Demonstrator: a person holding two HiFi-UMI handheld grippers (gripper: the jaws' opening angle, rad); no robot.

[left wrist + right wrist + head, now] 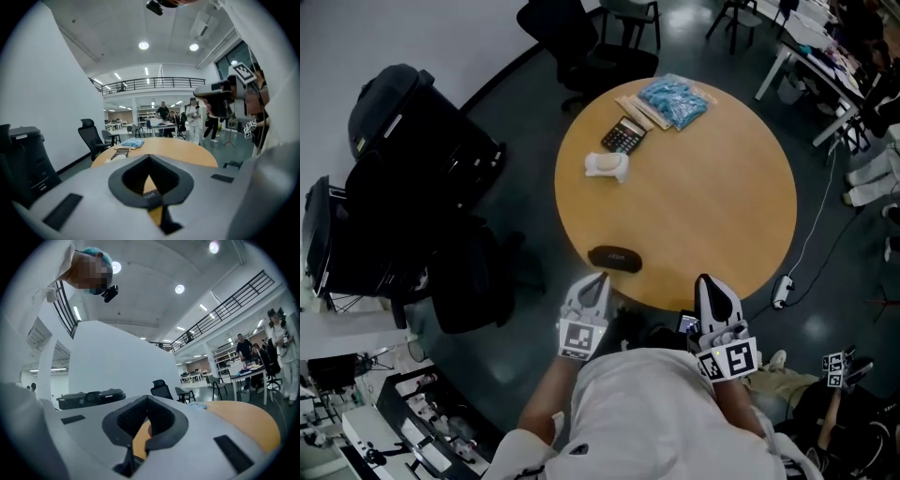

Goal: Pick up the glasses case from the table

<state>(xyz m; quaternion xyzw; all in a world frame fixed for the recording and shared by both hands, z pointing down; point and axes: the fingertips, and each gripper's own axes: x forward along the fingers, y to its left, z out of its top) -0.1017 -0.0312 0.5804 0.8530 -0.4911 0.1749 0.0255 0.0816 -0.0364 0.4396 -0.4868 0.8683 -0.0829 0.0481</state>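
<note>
Round wooden table (712, 216); dark oval glasses case (614, 259) (smooth shell) near edge.

Person wore a white shirt (656, 412) | left gripper (597, 278), right gripper (705, 280) were pale grey | each bore 1 black-and-white marker cube (581, 339)

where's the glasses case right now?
Head view: glasses case lies at the near-left edge of the round table, just ahead of the left gripper.
</note>
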